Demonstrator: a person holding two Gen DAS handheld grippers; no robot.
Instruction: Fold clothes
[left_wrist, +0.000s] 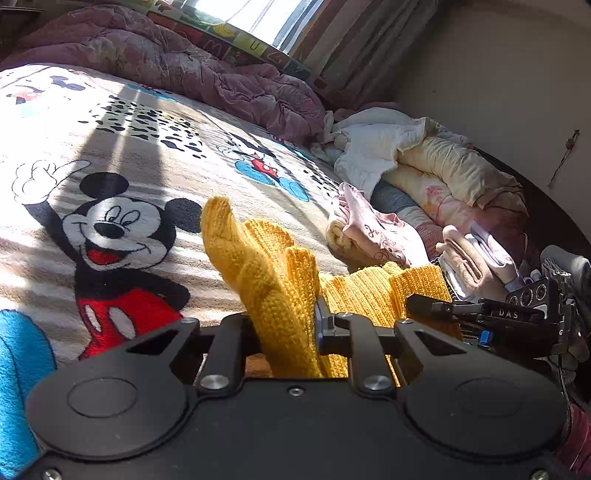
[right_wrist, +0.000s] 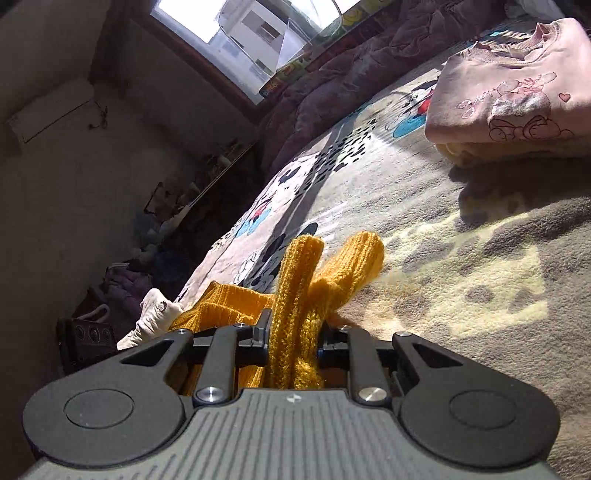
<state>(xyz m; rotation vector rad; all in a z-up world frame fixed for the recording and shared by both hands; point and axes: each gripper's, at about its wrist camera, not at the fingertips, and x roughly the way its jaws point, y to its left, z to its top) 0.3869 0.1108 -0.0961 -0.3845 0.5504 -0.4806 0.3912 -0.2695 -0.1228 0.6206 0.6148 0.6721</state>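
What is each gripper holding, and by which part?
Both hold the yellow knit garment: the left gripper and the right gripper each pinch a bunched fold; which part is unclear.

Hard sunlight pours through the window, blown out white, striping the blanket with sharp shadows. The wall sits dim. Fisheye bending curves the edges; focus is soft throughout.
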